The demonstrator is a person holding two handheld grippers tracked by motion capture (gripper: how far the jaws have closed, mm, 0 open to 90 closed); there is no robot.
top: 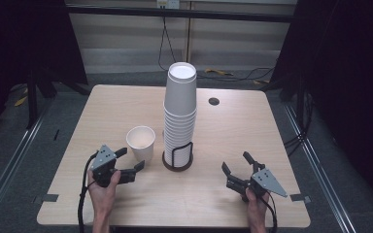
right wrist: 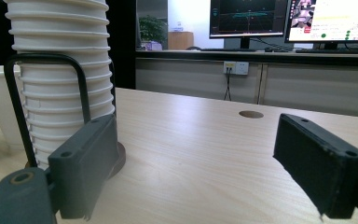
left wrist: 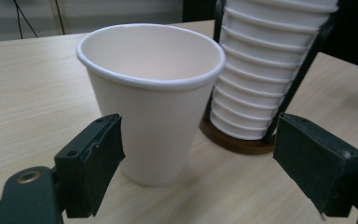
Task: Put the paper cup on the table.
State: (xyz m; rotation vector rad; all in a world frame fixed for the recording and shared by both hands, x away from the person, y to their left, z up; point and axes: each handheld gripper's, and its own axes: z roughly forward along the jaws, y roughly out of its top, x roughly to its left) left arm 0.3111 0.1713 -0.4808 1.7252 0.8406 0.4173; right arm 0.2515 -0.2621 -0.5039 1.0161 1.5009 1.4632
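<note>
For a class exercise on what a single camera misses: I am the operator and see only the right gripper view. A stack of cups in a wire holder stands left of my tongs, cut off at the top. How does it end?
Observer: In the high view the stack of cups ends in one cup that sits much higher than the tightly nested ones below.
Operator: Where is the other gripper?
Observer: The left tongs are at a single cup, which stands upright just left of the wire holder.
Operator: Is it gripped?
Observer: No. In the left gripper view the jaws stand wide apart and the cup is just ahead of them.
</note>
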